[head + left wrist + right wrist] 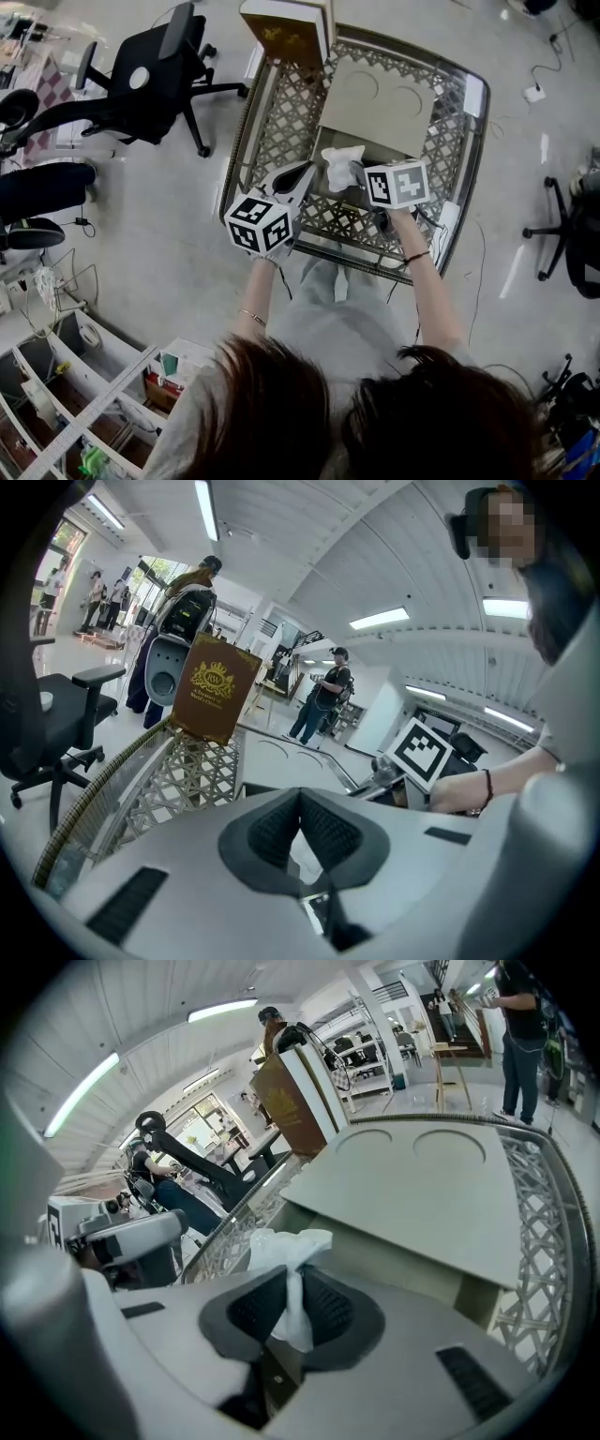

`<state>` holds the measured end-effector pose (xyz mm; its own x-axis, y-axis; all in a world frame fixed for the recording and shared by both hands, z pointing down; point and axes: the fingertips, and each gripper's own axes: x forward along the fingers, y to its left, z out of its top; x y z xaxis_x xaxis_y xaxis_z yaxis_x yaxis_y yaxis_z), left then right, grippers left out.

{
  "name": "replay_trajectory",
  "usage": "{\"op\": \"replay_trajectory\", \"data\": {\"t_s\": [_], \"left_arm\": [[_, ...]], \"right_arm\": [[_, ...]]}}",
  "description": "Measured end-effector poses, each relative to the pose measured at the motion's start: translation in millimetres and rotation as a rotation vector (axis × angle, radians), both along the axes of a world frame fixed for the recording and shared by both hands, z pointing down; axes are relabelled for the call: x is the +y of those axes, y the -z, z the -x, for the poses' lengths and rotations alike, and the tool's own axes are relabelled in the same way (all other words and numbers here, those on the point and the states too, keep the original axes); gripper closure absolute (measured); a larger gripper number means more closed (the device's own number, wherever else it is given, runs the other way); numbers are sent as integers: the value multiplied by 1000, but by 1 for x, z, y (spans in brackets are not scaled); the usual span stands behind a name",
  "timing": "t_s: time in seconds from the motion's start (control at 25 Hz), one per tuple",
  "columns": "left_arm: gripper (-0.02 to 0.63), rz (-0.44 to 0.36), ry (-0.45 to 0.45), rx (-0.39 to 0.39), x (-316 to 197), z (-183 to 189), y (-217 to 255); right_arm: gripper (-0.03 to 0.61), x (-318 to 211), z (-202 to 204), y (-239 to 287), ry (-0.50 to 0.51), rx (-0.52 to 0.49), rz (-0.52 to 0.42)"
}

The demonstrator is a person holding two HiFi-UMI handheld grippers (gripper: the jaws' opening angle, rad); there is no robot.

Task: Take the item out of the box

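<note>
the right tool point(292, 1274) is closed on the item point(286, 1246), a white, soft, crumpled thing that looks like thin paper or film. it pinches the item at a narrow gathered part, and the loose top opens out above the jaws. i think this hold is chosen because such a soft thing has no firm side to grasp, so a bunched neck gives the safest grip. in the head view the item point(339, 164) is at the near edge of the box point(375, 103), over its opening. whether its lower end is already free of the box, i cannot tell. the lid point(422, 1185) lies folded back, away from the person, which keeps the opening free for a lift. the left tool point(300, 794) has its jaws pressed together at the tips, with nothing between them. it points at the near left side of the box, probably ready to keep the light box down while the item comes out, but contact is not clear. the box sits on a glass bench point(281, 122), with a brown bag point(286, 33) standing at the far edge, well out of the way.
</note>
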<state>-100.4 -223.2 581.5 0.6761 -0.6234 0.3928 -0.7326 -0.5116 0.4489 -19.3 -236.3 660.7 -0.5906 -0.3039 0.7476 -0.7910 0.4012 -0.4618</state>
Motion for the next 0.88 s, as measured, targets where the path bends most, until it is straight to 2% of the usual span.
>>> {"op": "replay_trajectory", "data": {"t_s": [0.44, 0.88], "left_arm": [[597, -78, 1, 11, 9, 2, 43], [597, -180, 4, 26, 16, 0, 91]], "right_arm": [[509, 9, 1, 52, 10, -69, -105], [509, 14, -12, 113, -3, -141, -283]]}}
